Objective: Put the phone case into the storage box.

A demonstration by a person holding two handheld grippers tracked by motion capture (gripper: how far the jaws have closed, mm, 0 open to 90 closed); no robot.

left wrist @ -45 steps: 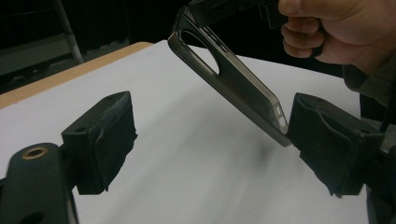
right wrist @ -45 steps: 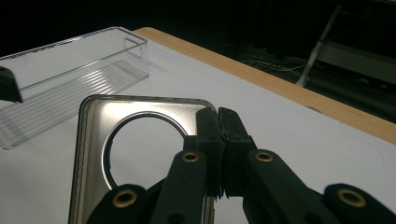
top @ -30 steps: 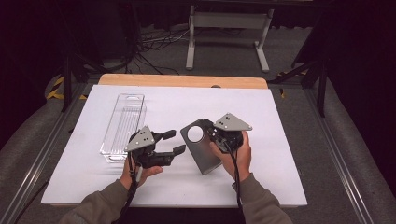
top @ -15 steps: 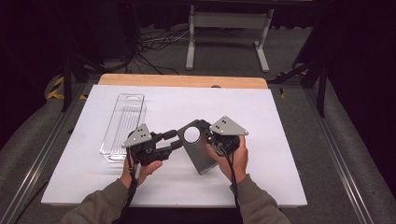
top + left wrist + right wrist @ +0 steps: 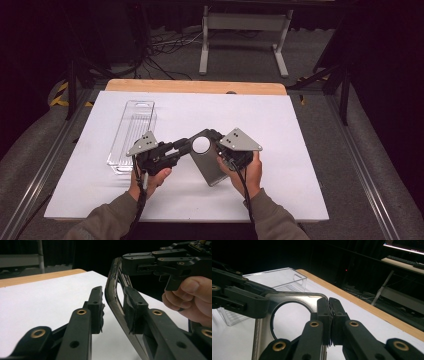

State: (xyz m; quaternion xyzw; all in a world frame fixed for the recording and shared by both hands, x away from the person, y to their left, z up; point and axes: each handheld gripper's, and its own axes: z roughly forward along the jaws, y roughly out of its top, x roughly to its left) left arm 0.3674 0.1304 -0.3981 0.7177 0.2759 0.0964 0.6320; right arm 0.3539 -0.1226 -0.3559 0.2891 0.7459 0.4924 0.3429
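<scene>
A grey phone case (image 5: 214,169) with a round hole is held tilted above the white table top (image 5: 300,135). My right gripper (image 5: 216,137) is shut on its far edge; in the right gripper view the jaws (image 5: 329,308) pinch the case's rim (image 5: 287,298) beside the hole. My left gripper (image 5: 187,146) is open, its jaws straddling the case's left corner. In the left gripper view the case's curved rim (image 5: 110,293) runs between the two pads of that gripper (image 5: 113,308), with a gap at the left pad.
A clear plastic tray (image 5: 132,131) lies at the left of the table, also behind the case (image 5: 284,280). A wooden strip (image 5: 195,86) borders the far edge. The person's right hand (image 5: 190,297) is close beside the left gripper's jaws.
My left gripper has moved right, up to the case, and its open jaws now straddle the case's corner. The right gripper still holds the case, shifted slightly left.
</scene>
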